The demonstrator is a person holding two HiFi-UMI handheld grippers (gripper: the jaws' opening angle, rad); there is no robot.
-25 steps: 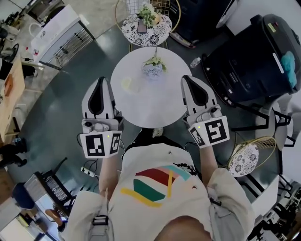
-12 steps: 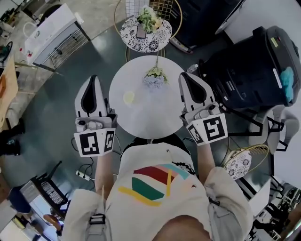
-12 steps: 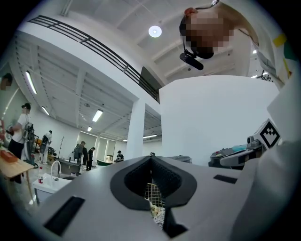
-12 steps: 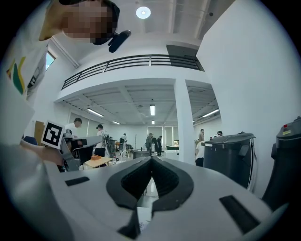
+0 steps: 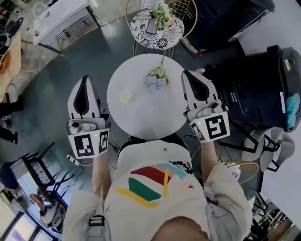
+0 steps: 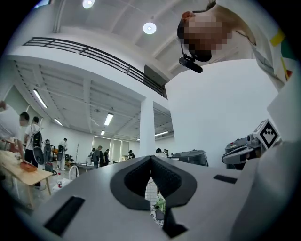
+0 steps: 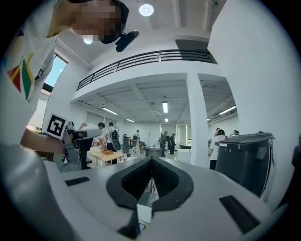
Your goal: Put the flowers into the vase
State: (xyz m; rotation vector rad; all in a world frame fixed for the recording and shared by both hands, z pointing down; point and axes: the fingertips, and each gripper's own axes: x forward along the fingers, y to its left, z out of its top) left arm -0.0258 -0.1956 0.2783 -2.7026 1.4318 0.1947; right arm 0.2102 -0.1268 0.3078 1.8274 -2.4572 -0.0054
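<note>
A small pale patterned vase (image 5: 155,83) stands on the round white table (image 5: 141,113), with a green and white sprig (image 5: 158,72) in it. More flowers (image 5: 163,10) lie on the patterned side table (image 5: 162,40) beyond. My left gripper (image 5: 83,78) hangs left of the white table, shut and empty. My right gripper (image 5: 190,73) sits at the table's right edge, also shut with nothing in it. In the left gripper view the jaws (image 6: 151,157) meet, with a bit of greenery (image 6: 161,203) showing beneath. The right gripper view shows closed jaws (image 7: 151,159).
A small yellowish thing (image 5: 125,96) lies on the white table's left side. A phone (image 5: 152,26) rests on the patterned table. A big black bin (image 5: 254,80) stands right, a white wire cart (image 5: 66,21) at the far left, and a gold wire stool (image 5: 237,165) by my right elbow.
Both grippers drifted outward: the left one now has a gap to the table's left edge, and the right one moved off the tabletop to its right rim. Both stayed shut.
</note>
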